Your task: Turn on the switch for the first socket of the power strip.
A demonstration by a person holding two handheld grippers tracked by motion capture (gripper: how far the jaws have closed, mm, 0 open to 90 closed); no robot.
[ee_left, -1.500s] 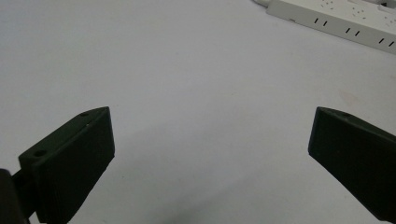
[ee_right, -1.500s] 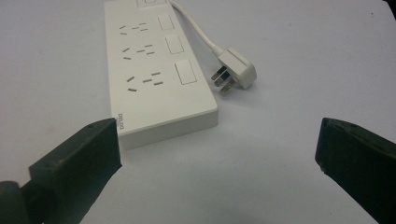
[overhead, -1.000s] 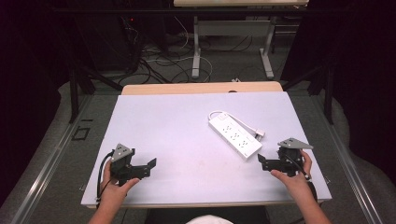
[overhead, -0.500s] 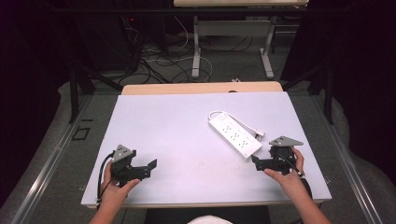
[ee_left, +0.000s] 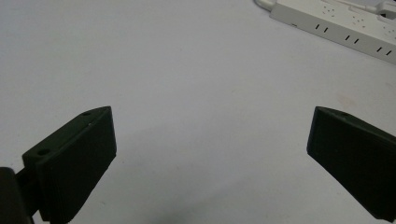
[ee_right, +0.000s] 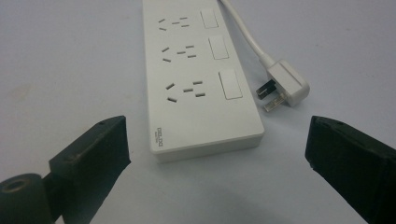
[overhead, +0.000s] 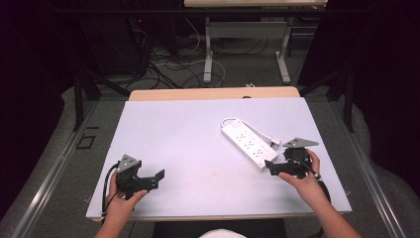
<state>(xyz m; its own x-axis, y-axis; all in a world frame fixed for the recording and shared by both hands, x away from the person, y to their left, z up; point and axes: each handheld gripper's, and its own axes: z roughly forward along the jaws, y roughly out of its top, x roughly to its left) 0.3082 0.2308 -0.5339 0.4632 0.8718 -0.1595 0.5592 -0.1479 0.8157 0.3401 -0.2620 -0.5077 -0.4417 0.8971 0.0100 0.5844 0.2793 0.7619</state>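
A white power strip [overhead: 246, 143] lies diagonally on the table's right half, and its near end sits straight ahead in the right gripper view [ee_right: 198, 79]. Its white cord loops round to a plug [ee_right: 286, 87] that rests beside the strip's near end. My right gripper [overhead: 271, 167] is held just short of that end, jaws wide open and empty [ee_right: 212, 154]. My left gripper [overhead: 157, 178] stays low near the front left of the table, open with nothing between its jaws [ee_left: 210, 154]; the strip [ee_left: 336, 25] shows far off at the upper right of its view.
The white tabletop [overhead: 188, 134] has bare room across its left and middle. A wooden strip [overhead: 213, 93] runs along its far edge. Beyond it stand table legs [overhead: 208, 47] and loose cables [overhead: 168, 67] on the floor.
My right gripper has moved left and slightly forward, closing in on the near end of the power strip. The left gripper has stayed in place.
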